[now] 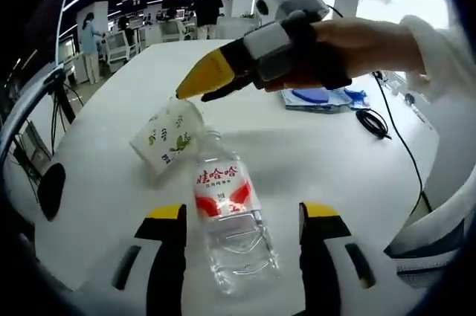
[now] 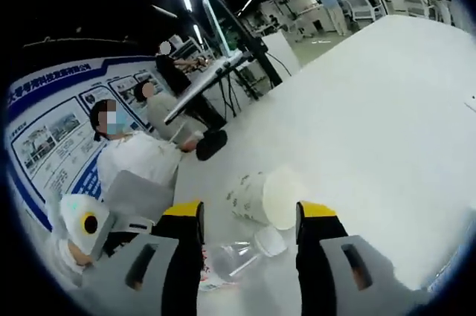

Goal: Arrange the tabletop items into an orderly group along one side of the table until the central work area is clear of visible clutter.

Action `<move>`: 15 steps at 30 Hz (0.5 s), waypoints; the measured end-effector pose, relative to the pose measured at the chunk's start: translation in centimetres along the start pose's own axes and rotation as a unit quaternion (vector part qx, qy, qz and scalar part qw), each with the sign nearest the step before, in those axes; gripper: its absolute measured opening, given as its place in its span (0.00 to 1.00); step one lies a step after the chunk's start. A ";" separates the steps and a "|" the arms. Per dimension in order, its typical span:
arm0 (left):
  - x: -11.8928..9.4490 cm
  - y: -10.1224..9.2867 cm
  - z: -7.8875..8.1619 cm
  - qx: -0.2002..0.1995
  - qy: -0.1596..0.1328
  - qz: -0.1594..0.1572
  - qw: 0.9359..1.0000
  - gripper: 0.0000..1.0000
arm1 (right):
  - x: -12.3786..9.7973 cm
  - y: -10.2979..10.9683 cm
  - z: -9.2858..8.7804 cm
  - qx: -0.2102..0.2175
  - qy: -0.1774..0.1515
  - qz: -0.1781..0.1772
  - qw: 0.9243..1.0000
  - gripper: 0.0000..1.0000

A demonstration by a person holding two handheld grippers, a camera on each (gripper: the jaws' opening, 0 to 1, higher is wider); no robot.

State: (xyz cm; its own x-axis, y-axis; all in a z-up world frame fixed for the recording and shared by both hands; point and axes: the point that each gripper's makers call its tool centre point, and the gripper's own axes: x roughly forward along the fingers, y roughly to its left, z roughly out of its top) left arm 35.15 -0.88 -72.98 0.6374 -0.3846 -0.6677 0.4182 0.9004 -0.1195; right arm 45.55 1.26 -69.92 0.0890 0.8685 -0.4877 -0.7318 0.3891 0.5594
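On the desk, left gripper view: a white desk (image 1: 349, 160) is seen, with a clear plastic water bottle (image 1: 232, 215) lying on its side near the edge closest to the camera.
Bottle: a red and white label is shown; the cap end points away toward the cup, and the body lies between the two jaws.
Left gripper (image 1: 242, 253): its yellow-tipped black jaws are held apart on either side of the bottle; contact with the bottle cannot be told.
Paper cup (image 1: 166, 137): a white cup with a green leaf print is lying on its side, just beyond the bottle's cap and apparently touching it.
Right gripper (image 1: 197, 85): it is held by a hand (image 1: 357, 44) coming in from the right, above the cup; its yellow tip and black tip are seen close together, but whether they are closed cannot be told.
Far desk edge: blue papers (image 1: 320, 98) and a black cable (image 1: 372, 123) are lying near the right side.

Right gripper view, same desk (image 2: 372, 108):
Right gripper (image 2: 249, 256): its jaws are spread apart, with nothing gripped between them.
Paper cup (image 2: 264, 197): it is lying on its side between and beyond the jaw tips.
Bottle (image 2: 242, 253): its white cap end is seen just below the cup.
Background: seated people (image 2: 137, 156) are seen past the desk's left edge.
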 end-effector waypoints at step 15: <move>-0.1 -0.2 -0.2 0.004 0.004 -0.005 1.000 0.61 | 2.2 -0.4 0.1 0.013 0.000 0.010 1.000 0.37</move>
State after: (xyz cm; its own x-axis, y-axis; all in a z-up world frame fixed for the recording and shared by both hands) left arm 34.87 -0.99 -73.01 0.6281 -0.3928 -0.6717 0.4307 0.8944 -0.1203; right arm 46.13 3.03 -71.19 0.0736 0.8762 -0.4763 -0.7160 0.3789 0.5863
